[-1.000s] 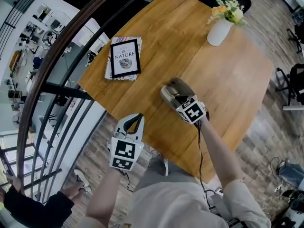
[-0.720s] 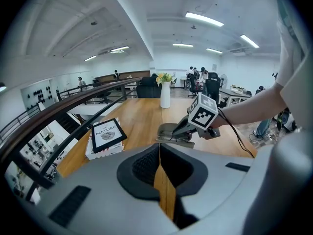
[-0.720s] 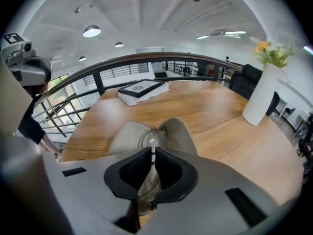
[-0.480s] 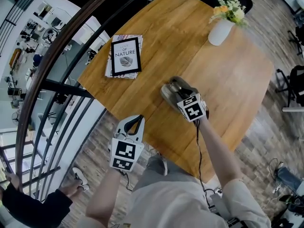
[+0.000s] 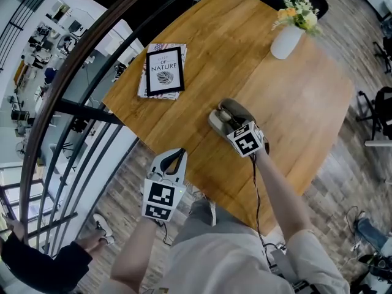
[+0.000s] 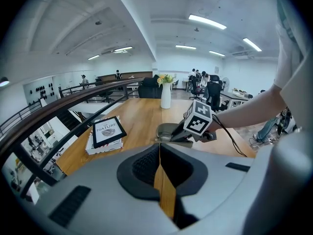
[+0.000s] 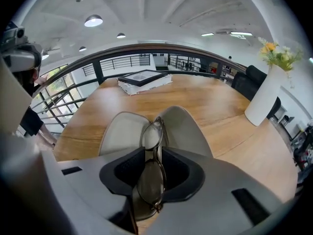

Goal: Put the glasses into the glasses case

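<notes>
The big honey-coloured wooden table (image 5: 288,103) fills the middle of the room, with a dark curved metal railing (image 5: 67,84) sweeping past its far-left corner. Near that corner a black-framed print with the word NATURE (image 5: 164,71) lies flat on a thin stack of books. At the opposite end stands a white ceramic vase (image 5: 286,41) holding yellow and white flowers (image 5: 297,11). The person stands at the near edge with an arm out over the table. The left gripper (image 6: 159,151) hangs just off that near edge, well apart from everything else. Its jaws are pressed together with nothing between them, only a sliver of tabletop showing through the seam. The right gripper (image 5: 236,126) points steeply down over the grey oval clamshell glasses case (image 5: 225,112), which lies wide open on the wood near the middle of the table. Its jaws are opening, and the thin metal-rimmed glasses (image 7: 151,177) sit edge-on between them, loose of the pads. The upper lens reaches out over the fold between the case's two halves.
</notes>
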